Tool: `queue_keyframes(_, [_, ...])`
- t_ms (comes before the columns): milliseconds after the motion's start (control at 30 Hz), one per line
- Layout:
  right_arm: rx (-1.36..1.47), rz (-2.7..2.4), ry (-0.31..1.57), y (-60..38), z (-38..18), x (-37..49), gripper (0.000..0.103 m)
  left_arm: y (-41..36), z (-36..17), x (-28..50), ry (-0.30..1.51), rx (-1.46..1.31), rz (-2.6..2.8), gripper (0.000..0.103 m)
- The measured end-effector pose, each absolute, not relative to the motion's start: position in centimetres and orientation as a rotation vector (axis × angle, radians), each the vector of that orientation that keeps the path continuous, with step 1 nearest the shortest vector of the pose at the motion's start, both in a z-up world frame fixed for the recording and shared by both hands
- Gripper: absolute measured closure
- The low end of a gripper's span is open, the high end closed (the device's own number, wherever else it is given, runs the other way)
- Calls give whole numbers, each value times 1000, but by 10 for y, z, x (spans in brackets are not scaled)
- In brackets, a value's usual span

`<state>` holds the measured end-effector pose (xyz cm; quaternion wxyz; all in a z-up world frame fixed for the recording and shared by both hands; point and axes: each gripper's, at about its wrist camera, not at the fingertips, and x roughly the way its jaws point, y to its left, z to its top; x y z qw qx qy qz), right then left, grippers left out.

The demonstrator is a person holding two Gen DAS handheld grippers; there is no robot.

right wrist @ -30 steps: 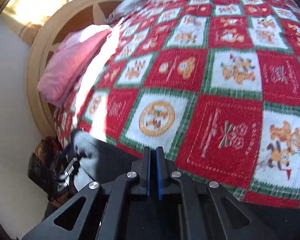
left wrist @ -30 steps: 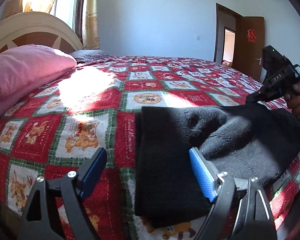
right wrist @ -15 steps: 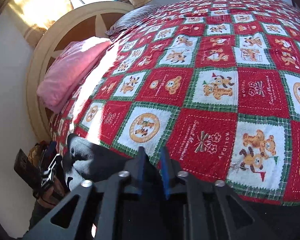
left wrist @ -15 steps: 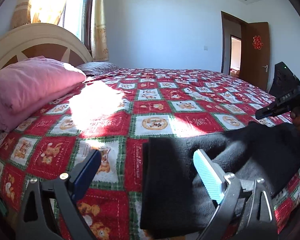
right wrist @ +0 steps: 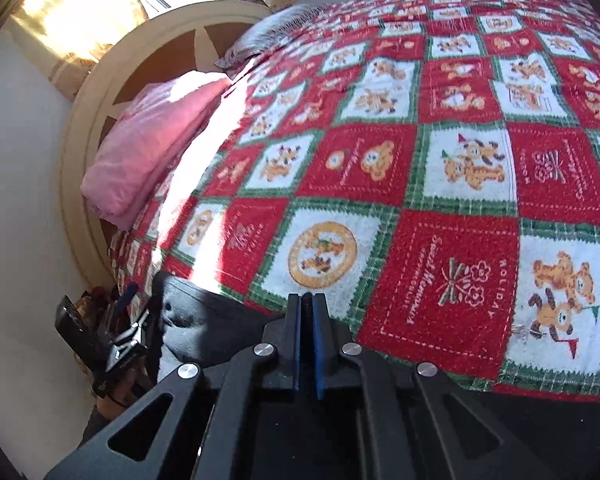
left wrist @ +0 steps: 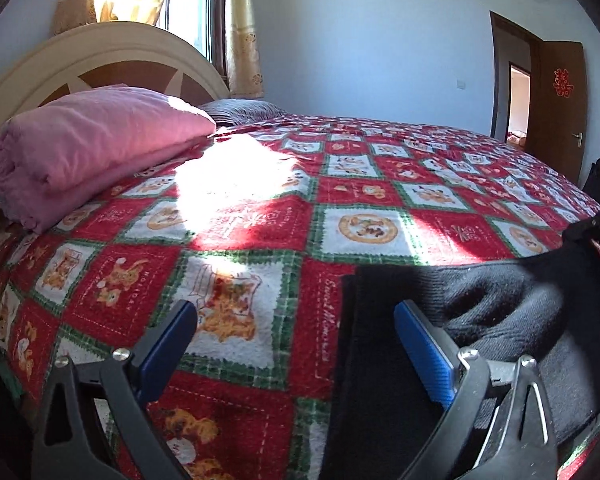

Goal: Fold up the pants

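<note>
From the left wrist, the left gripper [left wrist: 296, 344] gapes wide over black pants [left wrist: 480, 320] bunched at the bed's [left wrist: 260, 216] near edge; from the right wrist, the right gripper [right wrist: 308, 320] pinches their fabric shut, best drawn across evenly for a flat fold.

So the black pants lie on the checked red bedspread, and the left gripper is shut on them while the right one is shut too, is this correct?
Not quite: the left gripper is open, its blue pads spread wide apart over the edge of the black pants, as the left wrist view shows. The bedspread is as you say, and the right gripper is shut.
</note>
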<state>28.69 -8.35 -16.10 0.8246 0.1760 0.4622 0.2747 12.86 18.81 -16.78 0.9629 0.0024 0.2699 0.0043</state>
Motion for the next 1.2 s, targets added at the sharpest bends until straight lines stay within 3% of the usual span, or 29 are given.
queue_keyframes(267, [311, 503, 1016, -82, -189, 299, 97, 190, -166, 127, 537, -24, 25, 0])
queue_keyframes(333, [307, 509, 1014, -86, -184, 292, 86, 191, -161, 121, 519, -20, 50, 0])
queue_keyframes(400, [304, 503, 1001, -97, -177, 278, 59, 190, -153, 115, 494, -2, 64, 0])
queue_keyframes(600, [292, 444, 937, -177, -153, 207, 58, 149, -119, 97, 430, 37, -79, 0])
queue_keyframes(1000, [456, -25, 766, -406, -120, 49, 57, -49, -94, 65, 443, 244, -625, 0])
queue_keyframes(1200, [564, -132, 672, -461, -123, 12, 57, -138, -100, 44, 488, 360, -839, 17])
